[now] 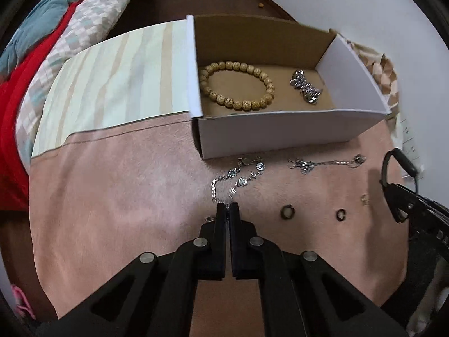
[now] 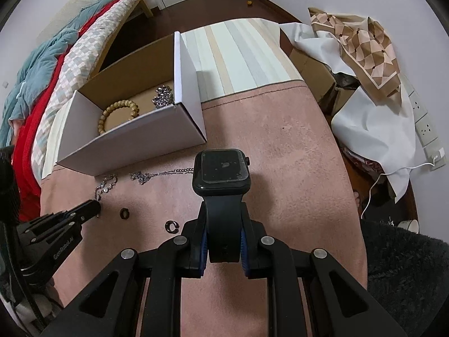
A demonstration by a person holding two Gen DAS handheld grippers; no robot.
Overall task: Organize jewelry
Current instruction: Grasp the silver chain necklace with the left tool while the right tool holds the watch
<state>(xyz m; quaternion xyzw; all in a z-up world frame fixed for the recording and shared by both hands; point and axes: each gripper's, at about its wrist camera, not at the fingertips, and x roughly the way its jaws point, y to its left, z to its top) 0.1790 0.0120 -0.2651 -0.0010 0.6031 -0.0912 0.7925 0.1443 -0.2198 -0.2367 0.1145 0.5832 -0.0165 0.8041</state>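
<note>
A white cardboard box (image 1: 280,129) stands on the pink cloth and holds a wooden bead bracelet (image 1: 237,84) and a silver chain bracelet (image 1: 306,87). My left gripper (image 1: 228,206) is shut on the end of a silver link bracelet (image 1: 238,178) that lies in front of the box. A thin silver necklace (image 1: 325,164) and two dark rings (image 1: 287,212) (image 1: 341,214) lie on the cloth to the right. My right gripper (image 2: 223,224) is shut on the strap of a black smartwatch (image 2: 221,172) and holds it above the cloth. The box (image 2: 134,146) is to its left.
A striped cloth (image 1: 118,84) lies beyond the pink cloth (image 1: 126,196). Bedding in red, teal and checks (image 1: 42,56) is at the left. Patterned and white fabric over cardboard boxes (image 2: 359,64) is at the right, with a wall socket strip (image 2: 426,129).
</note>
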